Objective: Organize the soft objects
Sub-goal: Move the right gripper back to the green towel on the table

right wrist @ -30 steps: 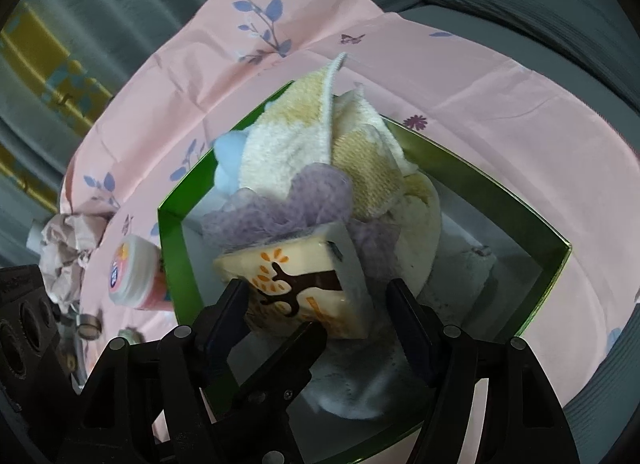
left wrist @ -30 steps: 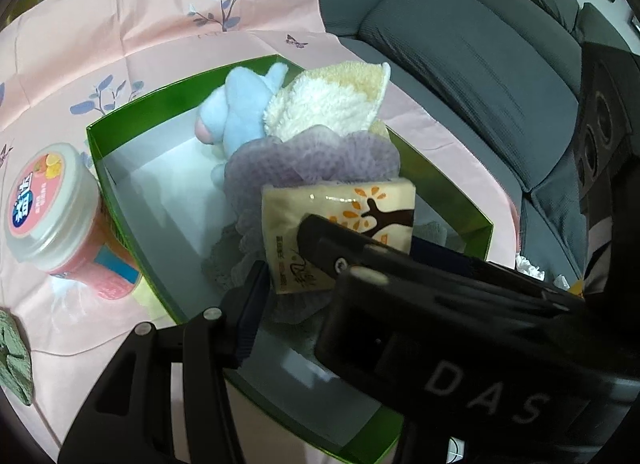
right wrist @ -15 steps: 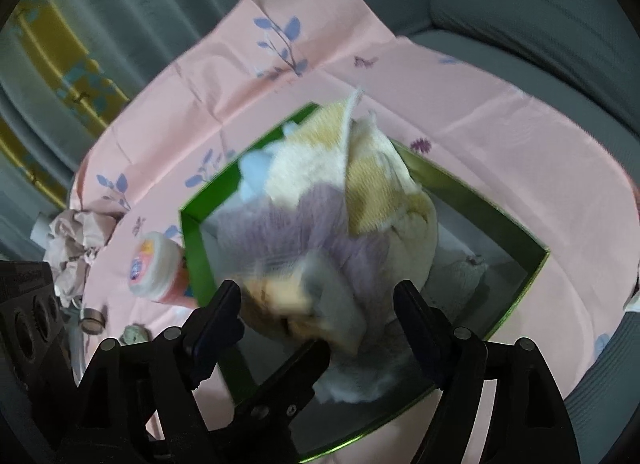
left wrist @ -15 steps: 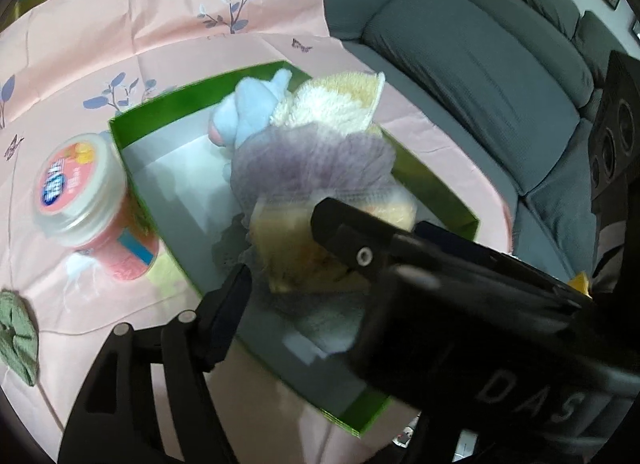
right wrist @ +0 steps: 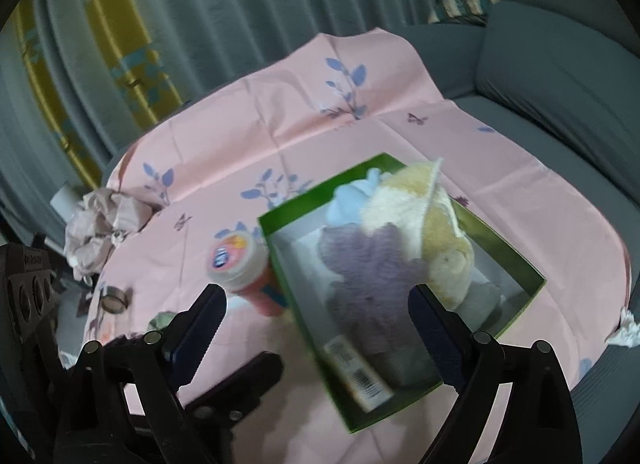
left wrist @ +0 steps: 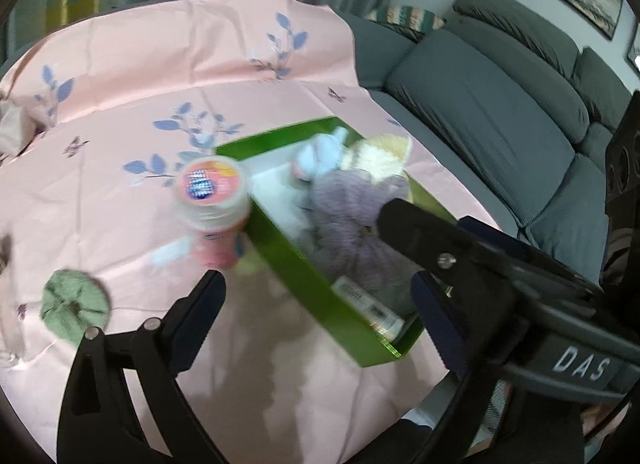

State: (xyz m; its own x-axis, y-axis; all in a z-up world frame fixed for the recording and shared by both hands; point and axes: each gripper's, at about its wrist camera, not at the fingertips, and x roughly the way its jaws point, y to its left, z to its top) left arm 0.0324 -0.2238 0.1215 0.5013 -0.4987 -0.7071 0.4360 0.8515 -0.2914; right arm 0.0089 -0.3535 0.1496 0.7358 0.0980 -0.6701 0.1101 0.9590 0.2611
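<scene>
While both claws gape empty | green box (right wrist: pixel 280 264) holds purple pouf (right wrist: pixel 372 264), towel (right wrist: pixel 404 204)

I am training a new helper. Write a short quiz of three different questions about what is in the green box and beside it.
1. True or false: the green scrunchie lies inside the green box.
2. What touches the box's outer wall? A) pink jar B) crumpled paper C) sofa
3. Name the colour of the mesh puff in the box.

Key: 1 false, it lies on the pink cloth. 2 A. 3 purple.
</scene>
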